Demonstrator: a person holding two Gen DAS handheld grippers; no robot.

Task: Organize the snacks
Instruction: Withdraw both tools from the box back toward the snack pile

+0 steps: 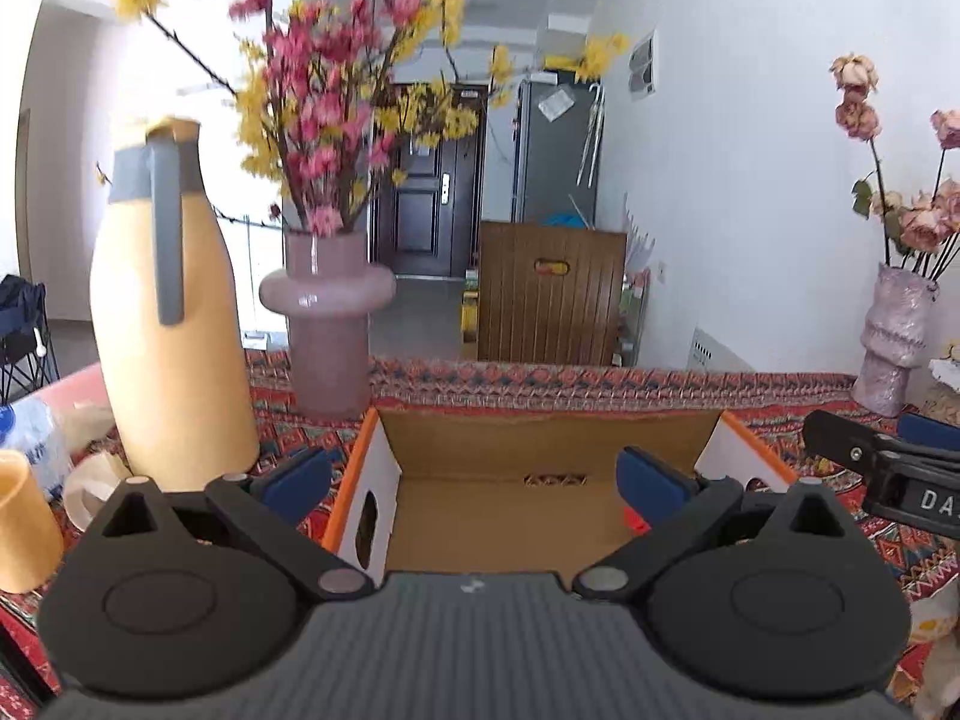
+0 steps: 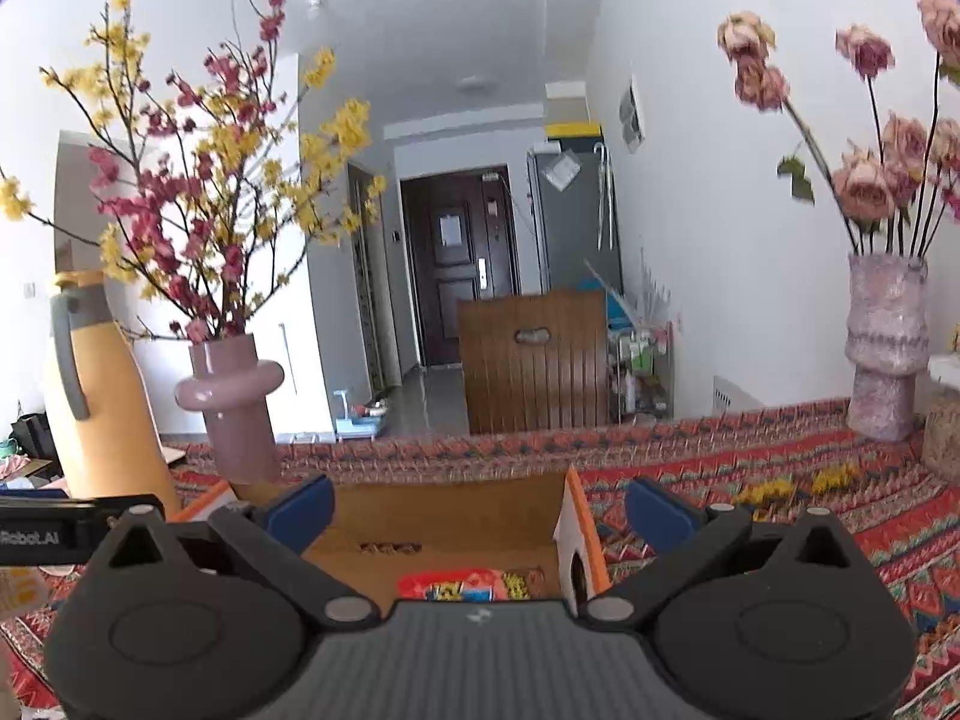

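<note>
1. While both tools hung over the patterned tablecloth [image 2: 780, 480], the left gripper [image 1: 474, 474] pointed slightly downward at the open cardboard box [image 1: 540, 450], its blue pads [image 1: 300, 474] spread wide with nothing between them.
2. To its left stood a yellow jug [image 1: 168, 330] and a pink vase [image 1: 327, 324] with flowering branches.
3. The box lay just in front of the left gripper; a small red piece [image 1: 635, 519] showed inside it, near the right pad.
4. The right gripper [image 2: 480, 507] was also released, jaws wide and empty, one pad over the box, the other outside its orange-edged wall [image 2: 579, 516].
5. A red snack packet [image 2: 462, 585] lay on the box floor, just below and between the pads, touching neither.
6. Far right stood a pale vase [image 2: 888, 348] with dried roses.
</note>
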